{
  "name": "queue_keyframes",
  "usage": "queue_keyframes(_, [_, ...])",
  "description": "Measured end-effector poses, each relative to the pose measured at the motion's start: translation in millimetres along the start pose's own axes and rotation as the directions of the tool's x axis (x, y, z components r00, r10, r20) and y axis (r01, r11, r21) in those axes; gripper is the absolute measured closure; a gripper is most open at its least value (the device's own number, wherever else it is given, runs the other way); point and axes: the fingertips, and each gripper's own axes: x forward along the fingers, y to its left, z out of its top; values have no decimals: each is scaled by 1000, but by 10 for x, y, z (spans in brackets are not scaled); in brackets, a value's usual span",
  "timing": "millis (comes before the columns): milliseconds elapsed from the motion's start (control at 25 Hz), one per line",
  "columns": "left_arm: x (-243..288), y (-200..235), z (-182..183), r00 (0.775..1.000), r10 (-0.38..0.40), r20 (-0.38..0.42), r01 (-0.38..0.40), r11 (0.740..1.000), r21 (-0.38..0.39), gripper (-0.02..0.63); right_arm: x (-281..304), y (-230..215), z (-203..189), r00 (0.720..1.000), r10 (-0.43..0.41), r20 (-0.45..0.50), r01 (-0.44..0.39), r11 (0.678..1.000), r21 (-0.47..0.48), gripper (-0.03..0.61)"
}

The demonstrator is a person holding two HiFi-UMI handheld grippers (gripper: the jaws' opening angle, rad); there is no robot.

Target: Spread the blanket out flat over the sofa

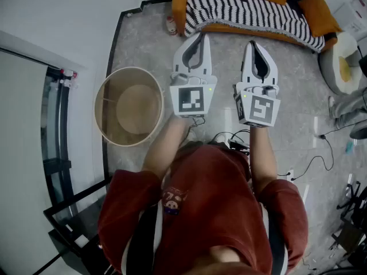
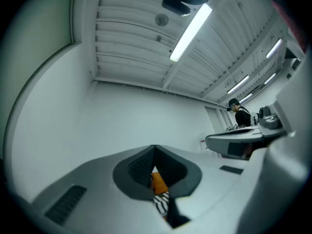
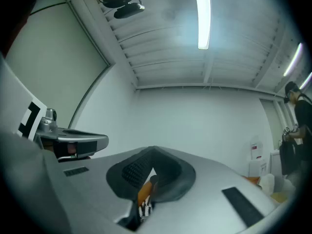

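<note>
Ahead of the left gripper [image 1: 198,36] and right gripper [image 1: 256,43], both pressed together and empty, the blanket [image 1: 246,13] lies crosswise on the sofa [image 1: 179,7].

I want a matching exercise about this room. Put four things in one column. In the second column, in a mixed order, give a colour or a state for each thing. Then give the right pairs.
Column one:
1. blanket
2. sofa
3. round basket
4. left gripper

Column two:
A. orange
B. black and white stripes
C. beige
D. jaws shut, nothing held

Right pairs: 1-B, 2-A, 3-C, 4-D.
</note>
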Motion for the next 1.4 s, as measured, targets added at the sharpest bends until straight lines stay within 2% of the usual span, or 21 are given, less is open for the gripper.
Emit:
queue_keyframes(280, [143, -172, 45, 1000, -2, 15, 2, 1000, -23, 598, 5, -216, -55, 1000, -3, -11, 3, 1000, -3, 566])
queue_keyframes(560, [286, -397, 18, 1000, -8, 9, 8, 1000, -3, 598, -2, -475, -106, 1000, -19, 7, 18, 999, 34, 566])
queue_keyframes(800, [389, -582, 49, 999, 32, 12, -31, 999, -30, 598, -4, -732, -131, 1000, -13, 29, 11, 998, 64, 566])
queue_keyframes(1120, [454, -780, -50, 998, 65, -13, -65, 998, -12, 598, -29, -941, -236, 1000, 11, 29, -14, 996, 87, 566])
queue_keyframes(1280, [514, -763, -147, 998, 58, -28, -58, 998, 9, 598, 57, -957, -294, 1000, 12, 22, -14, 996, 92, 566])
queue_keyframes(1400, [588, -658, -236, 998, 59, -32, -60, 998, -12, 598, 179, -910, -378, 1000, 11, 11, -12, 996, 89, 566])
